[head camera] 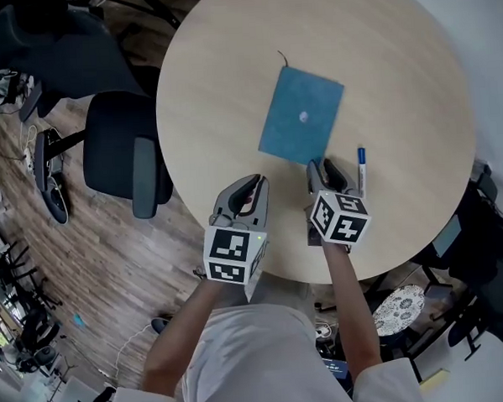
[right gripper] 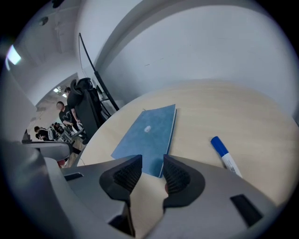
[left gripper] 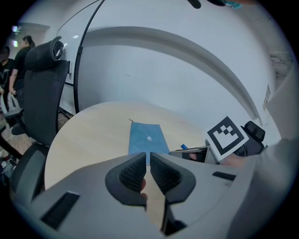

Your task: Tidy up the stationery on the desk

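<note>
A blue notebook (head camera: 302, 116) (left gripper: 148, 139) (right gripper: 148, 130) lies flat on the round wooden table (head camera: 220, 88), with a small white spot on its cover. A blue-capped white pen (head camera: 362, 170) (right gripper: 225, 156) lies to the right of the notebook's near corner. My right gripper (head camera: 328, 168) (right gripper: 153, 170) hovers at that near corner, its jaws a small gap apart with nothing between them. My left gripper (head camera: 252, 186) (left gripper: 145, 169) sits left of it over bare table, jaws almost touching and empty. The right gripper's marker cube (left gripper: 224, 140) shows in the left gripper view.
A dark office chair (head camera: 123, 152) (left gripper: 42, 93) stands left of the table on the wooden floor. Another dark chair and bags (head camera: 489, 251) crowd the right edge. A white wall curves behind the table. People stand far off at the left (right gripper: 60, 112).
</note>
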{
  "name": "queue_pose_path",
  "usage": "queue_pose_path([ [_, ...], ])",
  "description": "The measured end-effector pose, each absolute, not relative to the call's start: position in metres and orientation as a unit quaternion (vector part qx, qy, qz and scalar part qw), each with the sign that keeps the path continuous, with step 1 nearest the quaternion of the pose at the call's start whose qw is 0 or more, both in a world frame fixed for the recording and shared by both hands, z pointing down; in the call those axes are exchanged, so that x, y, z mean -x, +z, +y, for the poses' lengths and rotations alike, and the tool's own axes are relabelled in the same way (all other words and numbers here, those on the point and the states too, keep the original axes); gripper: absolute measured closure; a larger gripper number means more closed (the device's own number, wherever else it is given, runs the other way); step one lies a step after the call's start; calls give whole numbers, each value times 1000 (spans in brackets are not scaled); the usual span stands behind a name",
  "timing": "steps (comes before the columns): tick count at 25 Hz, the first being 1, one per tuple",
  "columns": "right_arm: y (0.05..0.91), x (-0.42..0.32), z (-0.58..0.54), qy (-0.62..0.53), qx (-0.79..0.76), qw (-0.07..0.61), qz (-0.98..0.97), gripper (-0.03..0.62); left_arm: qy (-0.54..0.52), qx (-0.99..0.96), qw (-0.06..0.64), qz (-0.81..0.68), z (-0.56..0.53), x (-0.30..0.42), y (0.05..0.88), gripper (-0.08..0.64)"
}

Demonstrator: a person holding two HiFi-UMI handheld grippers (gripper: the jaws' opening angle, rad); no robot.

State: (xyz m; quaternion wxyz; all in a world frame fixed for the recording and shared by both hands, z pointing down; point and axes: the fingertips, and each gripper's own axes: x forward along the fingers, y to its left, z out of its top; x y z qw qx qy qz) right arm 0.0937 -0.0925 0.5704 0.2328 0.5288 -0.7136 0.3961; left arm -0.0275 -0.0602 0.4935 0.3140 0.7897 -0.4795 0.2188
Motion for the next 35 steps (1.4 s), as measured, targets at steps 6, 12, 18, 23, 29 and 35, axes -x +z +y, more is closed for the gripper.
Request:
queue_pose_path([
  [6, 576, -96, -100, 407, -527, 227, -711, 454, 224, -779, 325, -487, -87, 30, 518, 538],
  [12, 583, -93, -100, 422, -519, 226, -708, 452, 237, -773, 332, -486, -102, 33, 537, 537],
  [18, 593, -90, -99, 430, -521, 232, -700, 436, 268, -780, 333, -458, -107, 23, 565, 462],
  [23, 591, -88, -101, 480, -514, 185, -686, 414, 291, -780, 350, -430, -103, 13, 586, 462],
  [29, 589, -93, -102, 539, -501, 124, -666, 414, 299, -778, 359, -420, -102, 11, 591, 462],
  [35, 582, -99, -103, 527, -505, 117, -674, 526, 295, -784, 361, -411, -101, 11, 592, 462],
])
